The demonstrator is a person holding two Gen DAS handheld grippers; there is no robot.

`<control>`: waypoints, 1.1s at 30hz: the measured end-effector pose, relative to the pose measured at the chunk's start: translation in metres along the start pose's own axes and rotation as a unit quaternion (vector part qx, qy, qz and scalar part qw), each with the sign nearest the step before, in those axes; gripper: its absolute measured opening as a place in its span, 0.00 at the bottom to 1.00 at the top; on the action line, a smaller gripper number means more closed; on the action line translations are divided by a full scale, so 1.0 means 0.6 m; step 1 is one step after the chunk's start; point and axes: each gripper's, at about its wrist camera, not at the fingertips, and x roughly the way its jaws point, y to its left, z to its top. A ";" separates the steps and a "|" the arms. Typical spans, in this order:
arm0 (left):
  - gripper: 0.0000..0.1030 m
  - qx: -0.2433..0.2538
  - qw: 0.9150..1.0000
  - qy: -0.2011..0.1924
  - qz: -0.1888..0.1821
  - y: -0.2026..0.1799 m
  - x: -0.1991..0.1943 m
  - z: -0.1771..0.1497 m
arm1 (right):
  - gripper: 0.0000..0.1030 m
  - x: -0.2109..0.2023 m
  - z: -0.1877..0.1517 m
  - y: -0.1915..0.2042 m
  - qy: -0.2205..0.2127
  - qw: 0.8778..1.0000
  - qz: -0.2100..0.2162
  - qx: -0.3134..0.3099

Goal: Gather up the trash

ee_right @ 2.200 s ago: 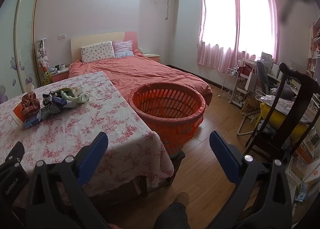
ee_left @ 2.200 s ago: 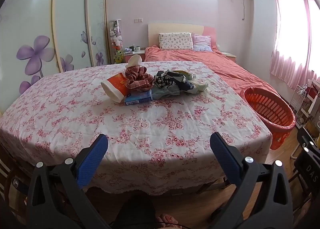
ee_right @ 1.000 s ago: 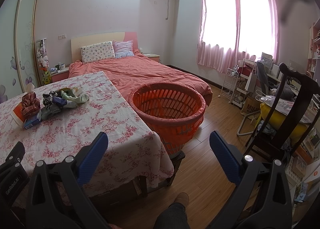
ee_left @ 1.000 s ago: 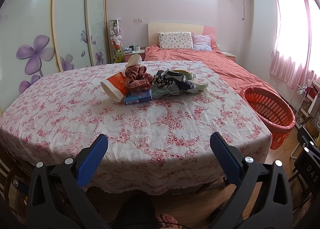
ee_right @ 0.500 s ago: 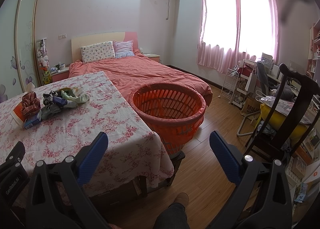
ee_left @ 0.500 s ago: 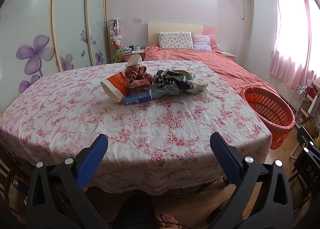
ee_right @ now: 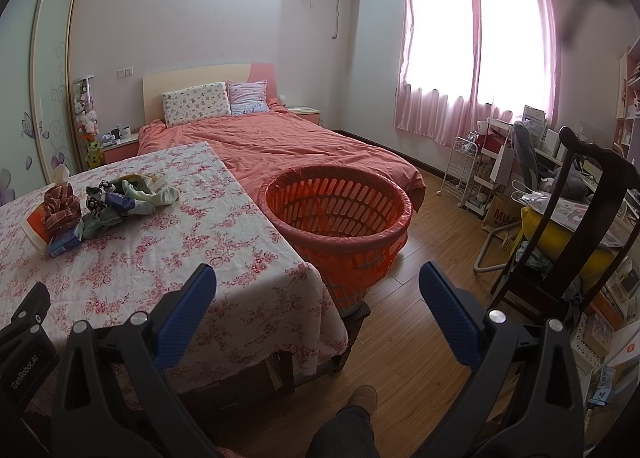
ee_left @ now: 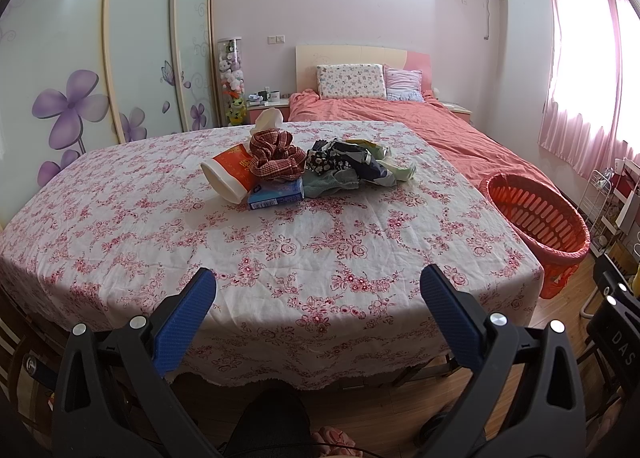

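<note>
A heap of litter lies at the middle of the floral-clothed table (ee_left: 280, 250): an orange-and-white paper cup (ee_left: 226, 173) on its side, a red checked cloth (ee_left: 274, 155), a blue carton (ee_left: 276, 193), dark crumpled wrappers (ee_left: 344, 159) and a pale sock (ee_left: 394, 171). The same heap (ee_right: 100, 209) shows far left in the right wrist view. An orange slotted basket (ee_right: 336, 213) stands off the table's right edge (ee_left: 536, 217). My left gripper (ee_left: 318, 298) hangs open over the near table edge, holding nothing. My right gripper (ee_right: 318, 294) is open too, between the table corner and the basket.
A bed with a coral cover (ee_right: 288, 141) lies behind the table. A dark wooden chair (ee_right: 568, 225), a white trolley (ee_right: 468, 173) and stacked clutter fill the right side. Sliding wardrobe doors (ee_left: 80, 57) run along the left. A person's leg and shoe (ee_right: 360, 398) show below.
</note>
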 end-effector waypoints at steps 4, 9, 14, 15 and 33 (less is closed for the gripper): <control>0.98 0.000 1.000 0.000 0.000 0.000 0.000 0.000 | 0.96 0.000 0.000 -0.001 0.000 1.000 0.000 0.000; 0.98 0.000 1.000 0.000 0.000 0.000 0.000 0.000 | 0.96 0.000 0.000 -0.001 0.000 1.000 0.000 0.000; 0.98 0.000 1.000 0.000 0.000 0.000 0.000 0.000 | 0.96 0.000 -0.001 -0.001 0.001 1.000 0.000 0.000; 0.98 0.000 1.000 0.001 0.000 0.000 0.000 0.000 | 0.96 0.000 -0.001 -0.001 0.000 1.000 0.000 0.000; 0.98 -0.001 1.000 0.005 0.001 0.001 0.003 0.000 | 0.96 0.004 -0.002 -0.001 0.001 1.000 0.008 0.000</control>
